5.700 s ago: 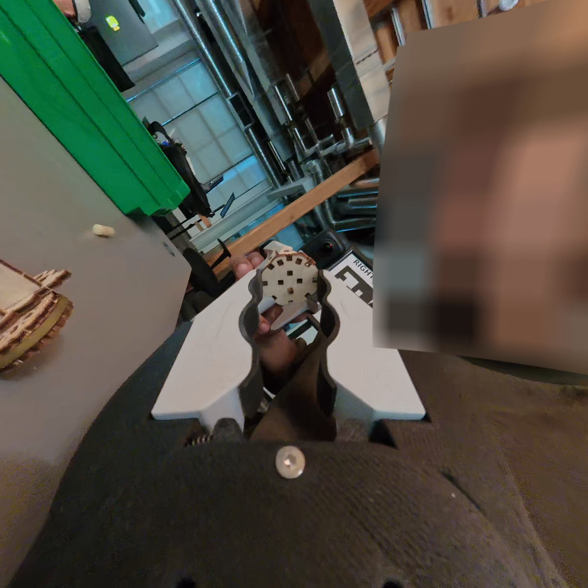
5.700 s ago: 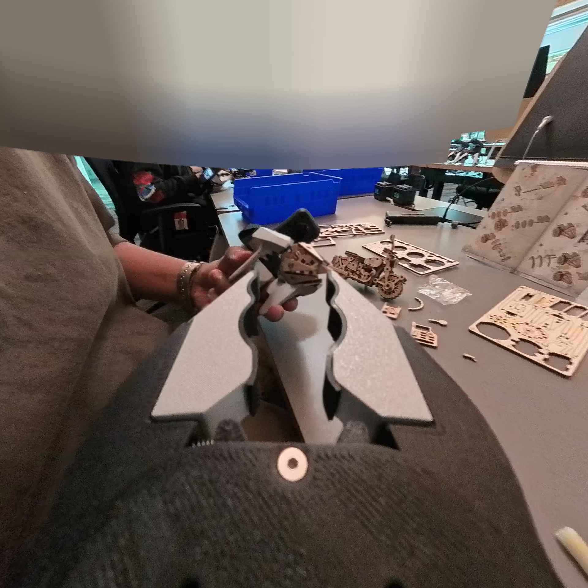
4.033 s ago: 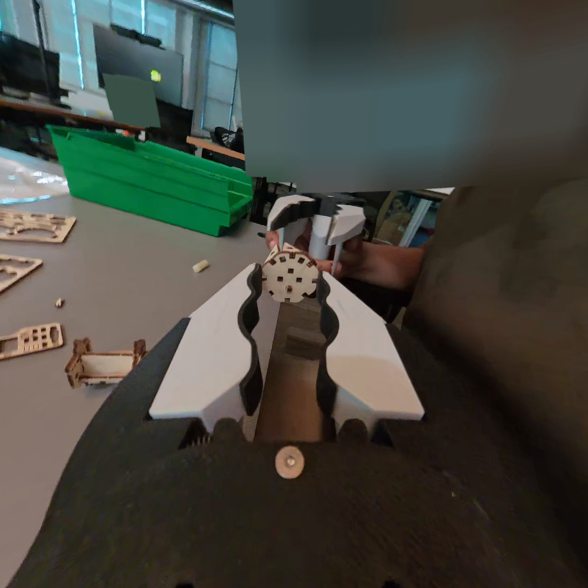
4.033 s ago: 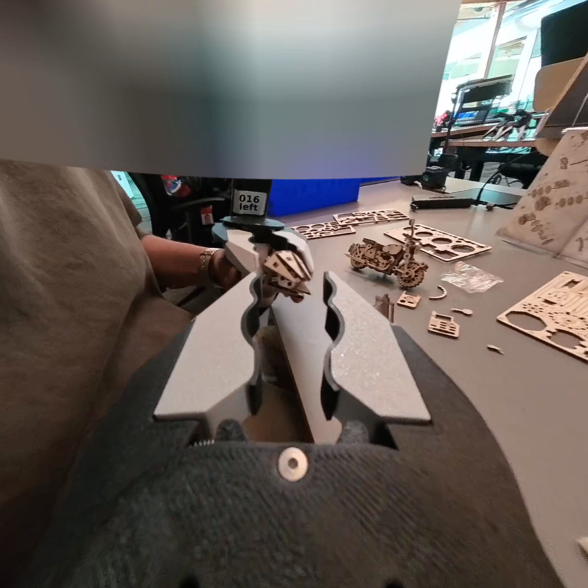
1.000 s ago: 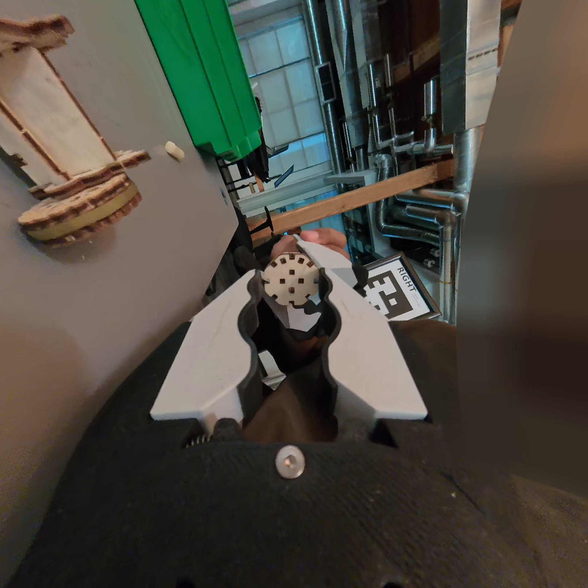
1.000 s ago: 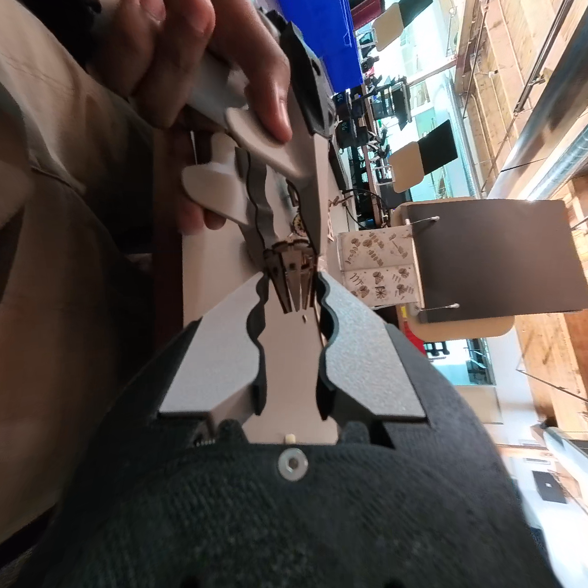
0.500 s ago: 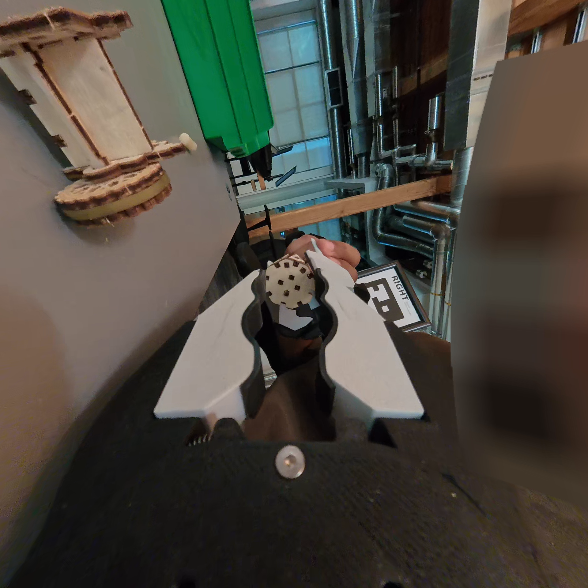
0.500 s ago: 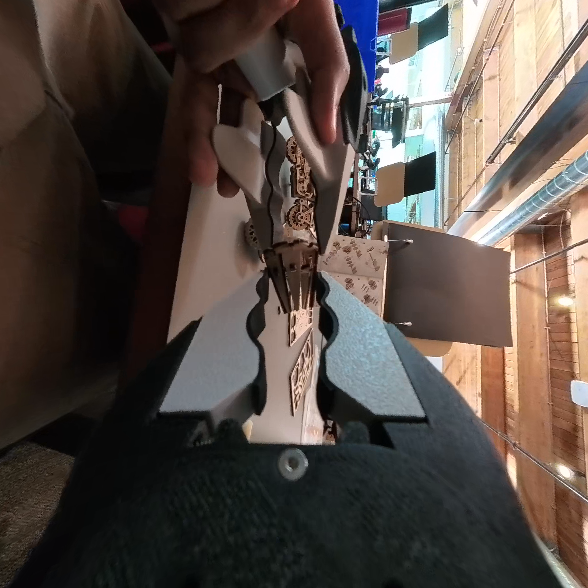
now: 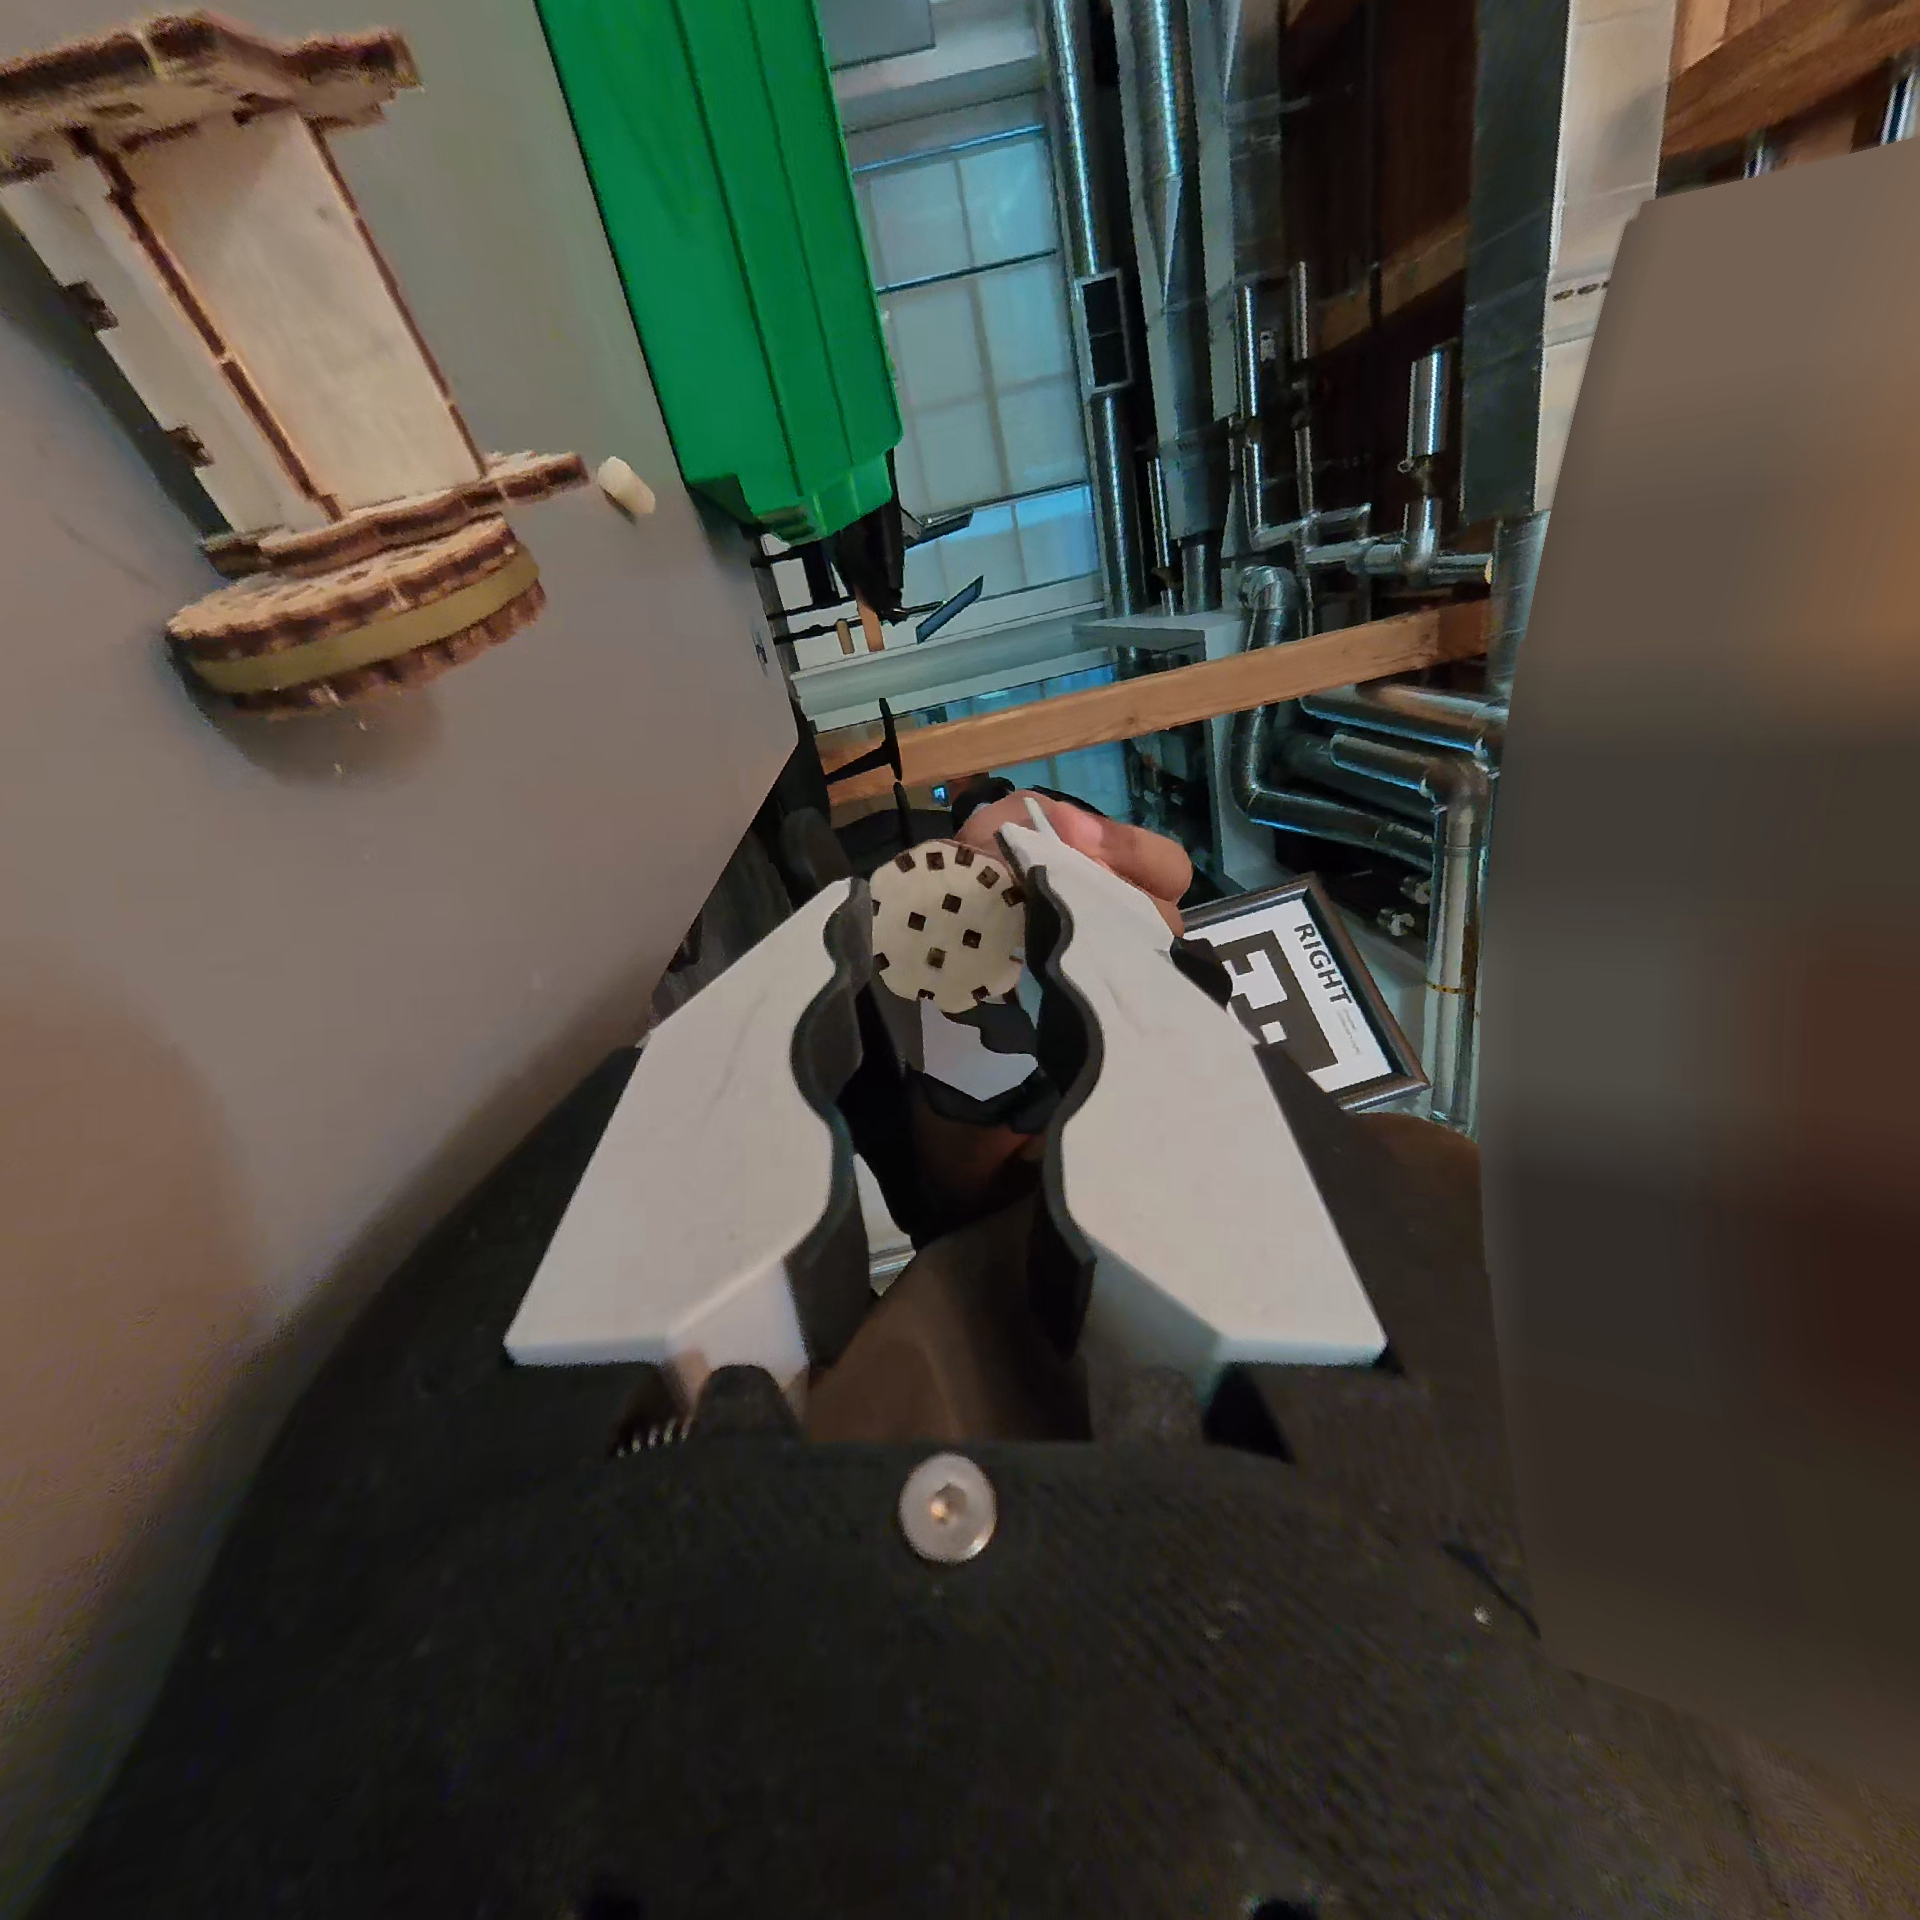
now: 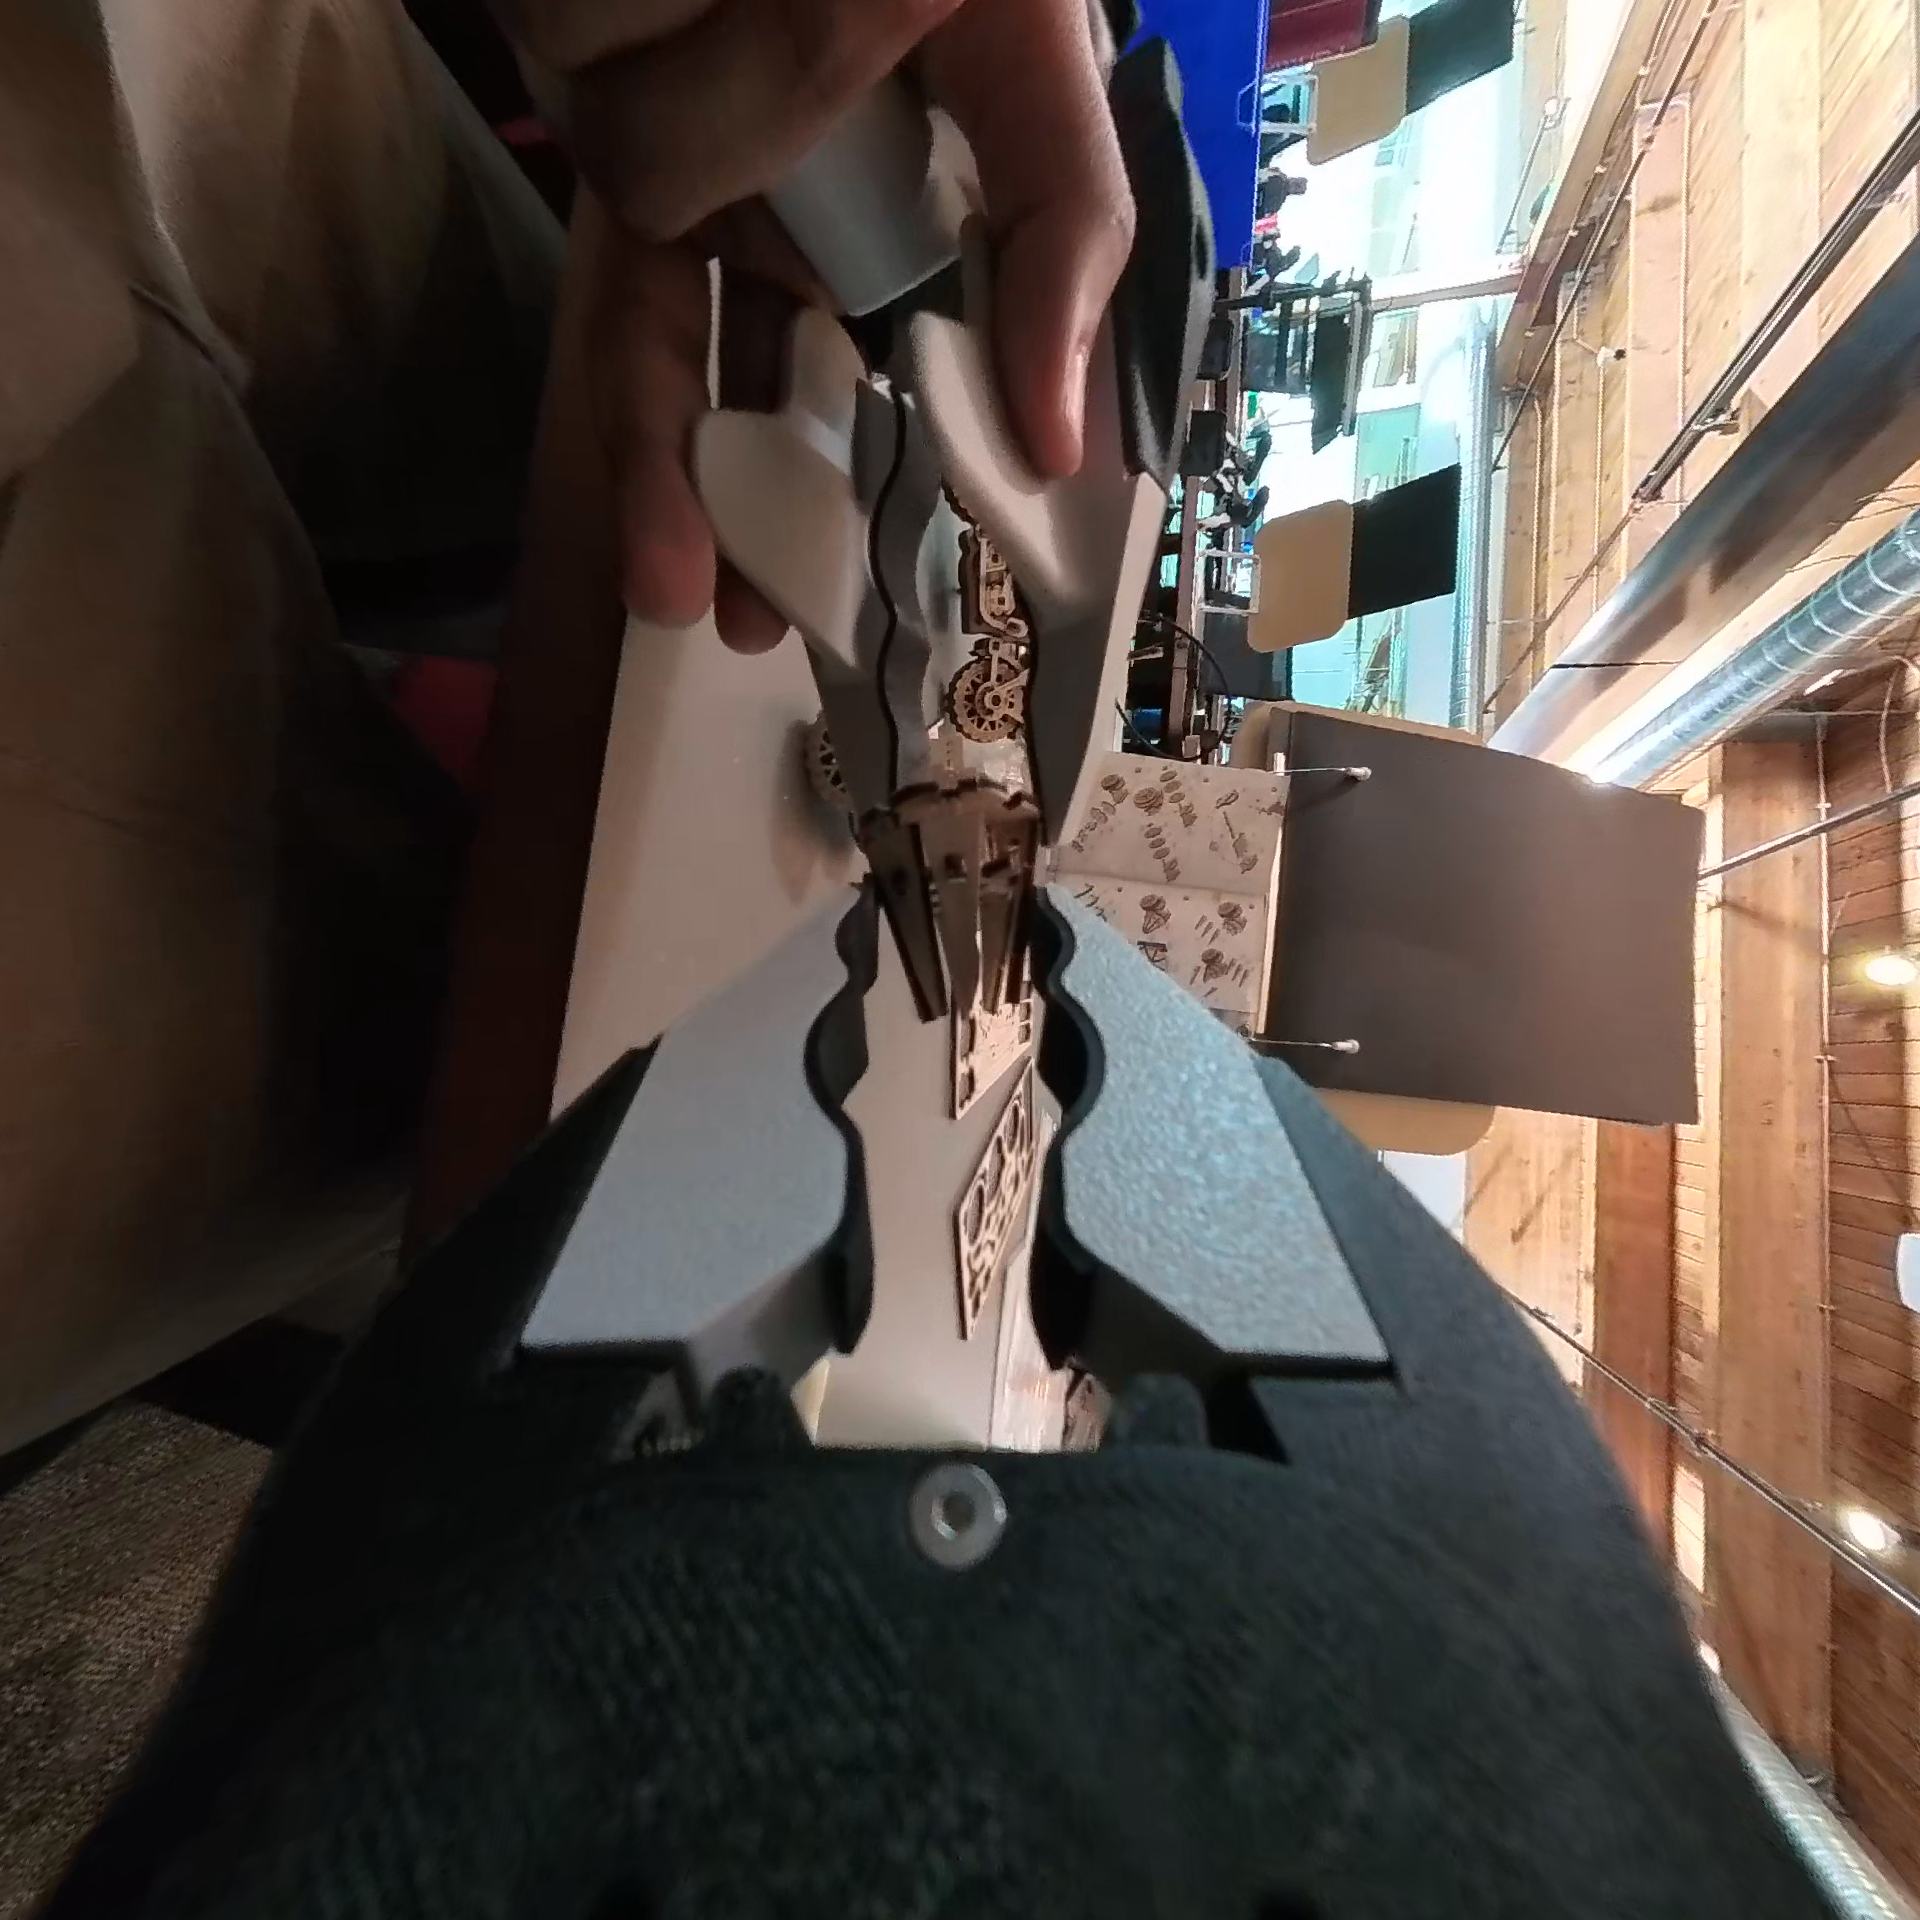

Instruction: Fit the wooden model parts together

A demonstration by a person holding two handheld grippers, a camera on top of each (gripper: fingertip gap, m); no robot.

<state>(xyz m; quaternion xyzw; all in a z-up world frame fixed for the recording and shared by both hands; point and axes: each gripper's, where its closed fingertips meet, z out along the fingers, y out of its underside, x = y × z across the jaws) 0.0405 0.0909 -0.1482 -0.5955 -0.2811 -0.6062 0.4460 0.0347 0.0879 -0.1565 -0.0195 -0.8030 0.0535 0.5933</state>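
Grey table (image 9: 312, 987), both jaws (closed) gripping subassembly (image 10: 951, 888)

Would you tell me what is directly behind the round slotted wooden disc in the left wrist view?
Behind the disc are a fingertip of the right gripper and a person's hand; the disc covers the rest of the assembly.

both grippers meet tip to tip, left gripper (image 9: 943, 940) and right gripper (image 10: 948, 940) each clamped tight, a hand (image 10: 883, 135) wrapped round the left.
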